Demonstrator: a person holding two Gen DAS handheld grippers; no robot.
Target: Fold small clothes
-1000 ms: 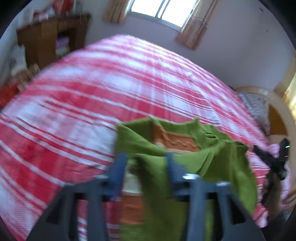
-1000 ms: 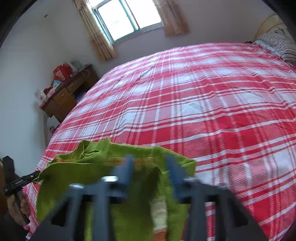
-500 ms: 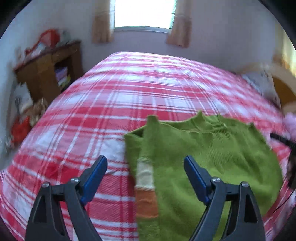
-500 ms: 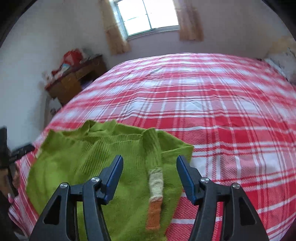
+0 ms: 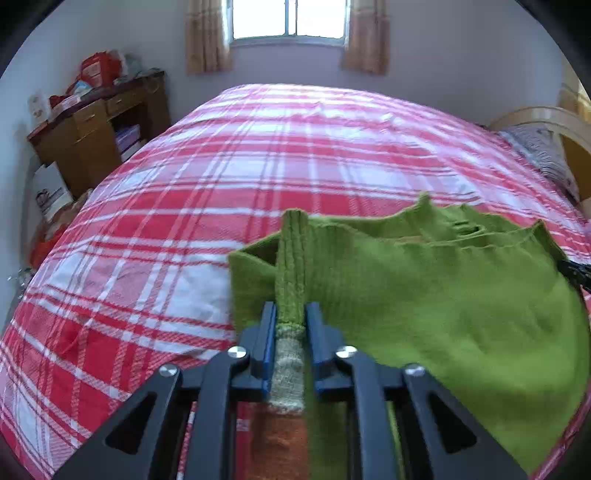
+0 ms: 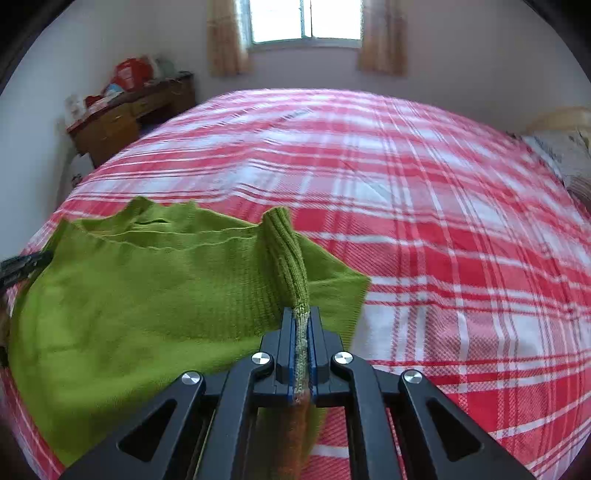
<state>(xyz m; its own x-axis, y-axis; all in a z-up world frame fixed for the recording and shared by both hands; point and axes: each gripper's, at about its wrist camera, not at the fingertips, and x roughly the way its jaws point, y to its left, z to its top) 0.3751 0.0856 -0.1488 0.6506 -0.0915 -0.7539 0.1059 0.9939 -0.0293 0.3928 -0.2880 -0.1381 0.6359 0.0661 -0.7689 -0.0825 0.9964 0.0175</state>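
Observation:
A small green knitted sweater (image 5: pixel 443 295) lies on the near part of a red and white plaid bed (image 5: pixel 295 155). It also shows in the right wrist view (image 6: pixel 129 295). Its sleeves end in cream and orange bands. My left gripper (image 5: pixel 290 314) is shut on the left sleeve (image 5: pixel 291 266), near the cream band. My right gripper (image 6: pixel 302 321) is shut on the right sleeve (image 6: pixel 288 251), near its cuff. Both sleeves rise in a ridge from the sweater's body to the jaws.
A wooden desk (image 5: pixel 96 129) with clutter stands left of the bed by the wall. A pillow (image 5: pixel 539 155) and curved headboard (image 5: pixel 546 118) are at the right. A window (image 5: pixel 291 18) with curtains is beyond the bed. The bedspread (image 6: pixel 443 184) stretches far past the sweater.
Both grippers were open above the sweater half a second ago. Each has now come down and closed on a sleeve.

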